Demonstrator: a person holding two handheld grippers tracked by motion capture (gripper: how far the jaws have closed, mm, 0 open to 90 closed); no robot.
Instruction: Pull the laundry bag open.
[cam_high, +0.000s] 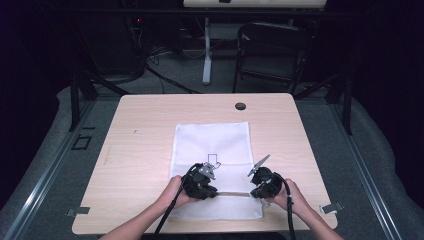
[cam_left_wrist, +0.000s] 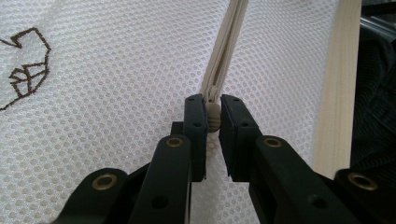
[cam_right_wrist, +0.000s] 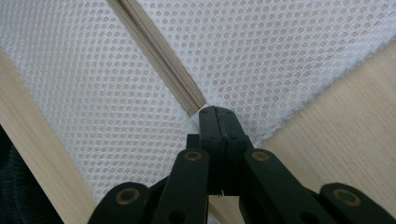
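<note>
A white mesh bag (cam_high: 212, 140) lies flat on the wooden table (cam_high: 145, 130), with a beige zipper (cam_high: 234, 193) running across its near end. In the left gripper view, my left gripper (cam_left_wrist: 213, 109) is shut on the small beige zipper pull (cam_left_wrist: 213, 119), and the zipper (cam_left_wrist: 226, 51) stretches away from the jaws. In the right gripper view, my right gripper (cam_right_wrist: 216, 112) is shut on the bag's edge at the end of the zipper (cam_right_wrist: 159, 60). From above, the left gripper (cam_high: 216, 192) and right gripper (cam_high: 251, 194) face each other along the zipper line.
A brown embroidered mark (cam_left_wrist: 28, 70) sits on the bag beside the left gripper. A dark round grommet (cam_high: 240, 106) lies in the table's far edge. A folding chair (cam_high: 272, 50) and a desk leg (cam_high: 206, 50) stand behind the table. The near table edge runs close below the bag.
</note>
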